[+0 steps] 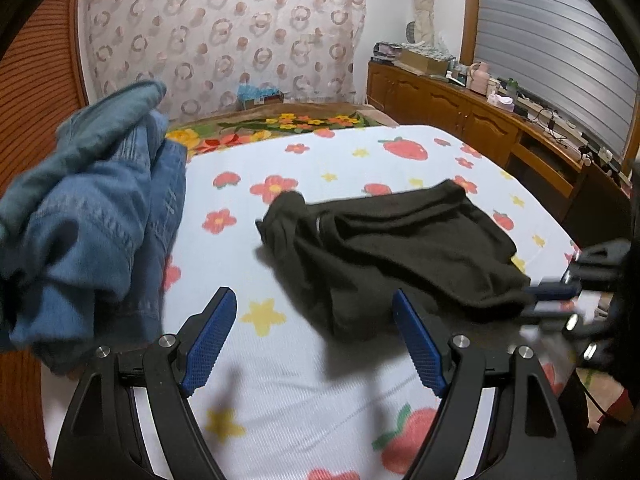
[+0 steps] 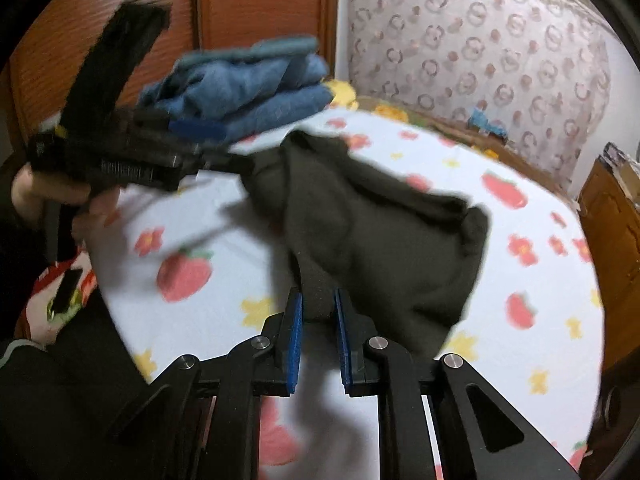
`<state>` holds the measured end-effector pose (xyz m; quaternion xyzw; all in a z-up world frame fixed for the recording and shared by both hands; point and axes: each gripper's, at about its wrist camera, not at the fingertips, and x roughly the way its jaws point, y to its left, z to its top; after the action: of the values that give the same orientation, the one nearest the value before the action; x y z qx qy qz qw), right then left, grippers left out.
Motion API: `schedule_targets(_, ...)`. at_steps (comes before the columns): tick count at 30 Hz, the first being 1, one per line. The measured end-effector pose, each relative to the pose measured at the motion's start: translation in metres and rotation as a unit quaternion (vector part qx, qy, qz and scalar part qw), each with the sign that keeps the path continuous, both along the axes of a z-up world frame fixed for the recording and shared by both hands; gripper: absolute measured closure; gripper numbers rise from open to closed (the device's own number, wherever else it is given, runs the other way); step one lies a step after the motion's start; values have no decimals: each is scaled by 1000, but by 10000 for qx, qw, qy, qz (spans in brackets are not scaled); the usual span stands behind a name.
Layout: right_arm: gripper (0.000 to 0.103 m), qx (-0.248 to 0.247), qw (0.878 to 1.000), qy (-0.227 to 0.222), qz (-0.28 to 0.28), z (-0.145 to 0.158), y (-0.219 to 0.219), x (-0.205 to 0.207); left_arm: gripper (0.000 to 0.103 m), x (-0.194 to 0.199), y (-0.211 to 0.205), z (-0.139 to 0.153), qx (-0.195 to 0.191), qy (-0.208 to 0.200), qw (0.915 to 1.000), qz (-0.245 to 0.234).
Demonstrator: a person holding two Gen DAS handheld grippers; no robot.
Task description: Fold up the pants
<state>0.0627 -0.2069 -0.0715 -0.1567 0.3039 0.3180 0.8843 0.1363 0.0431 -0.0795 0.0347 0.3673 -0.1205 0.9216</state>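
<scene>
Dark olive pants (image 1: 400, 240) lie crumpled on the bed, also seen in the right wrist view (image 2: 380, 232). My left gripper (image 1: 313, 296) hovers open just before their near edge, with nothing between its blue pads (image 1: 212, 344). From the right wrist view, the left gripper (image 2: 228, 148) is blurred at the pants' left end, held by a hand (image 2: 36, 188). My right gripper (image 2: 318, 304) is nearly shut, its pads pinching a fold of the pants' near edge. It shows blurred at the pants' right corner in the left wrist view (image 1: 552, 296).
A pile of blue jeans (image 1: 100, 200) sits on the bed's left side, against a wooden wardrobe (image 2: 260, 0). The bed sheet (image 1: 280, 392) is white with strawberries and flowers. A cluttered wooden sideboard (image 1: 460, 108) runs along the right. A patterned curtain (image 1: 220, 32) hangs behind.
</scene>
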Motion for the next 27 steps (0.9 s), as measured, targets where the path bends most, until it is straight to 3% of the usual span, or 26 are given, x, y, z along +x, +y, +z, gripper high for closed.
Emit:
schedule_targets(6, 87, 119, 9993, -210, -272, 25, -19, 37, 22, 21, -6, 5, 91, -28, 9999, -126)
schedule_targets(15, 87, 199, 9988, 103, -425, 21, -24, 100, 22, 47, -8, -5, 165, 170, 9995, -201)
schedule_targets(18, 77, 221, 9987, 97, -453, 24, -27, 113, 22, 54, -6, -8, 170, 226, 9994, -185)
schedule_targets(23, 72, 436, 9980, 100, -445, 28, -36, 122, 22, 62, -4, -13, 193, 307, 9992, -191)
schedule_targets(27, 72, 289, 9982, 145, -502, 20, -31, 130, 22, 66, -5, -14, 189, 335, 9990, -221)
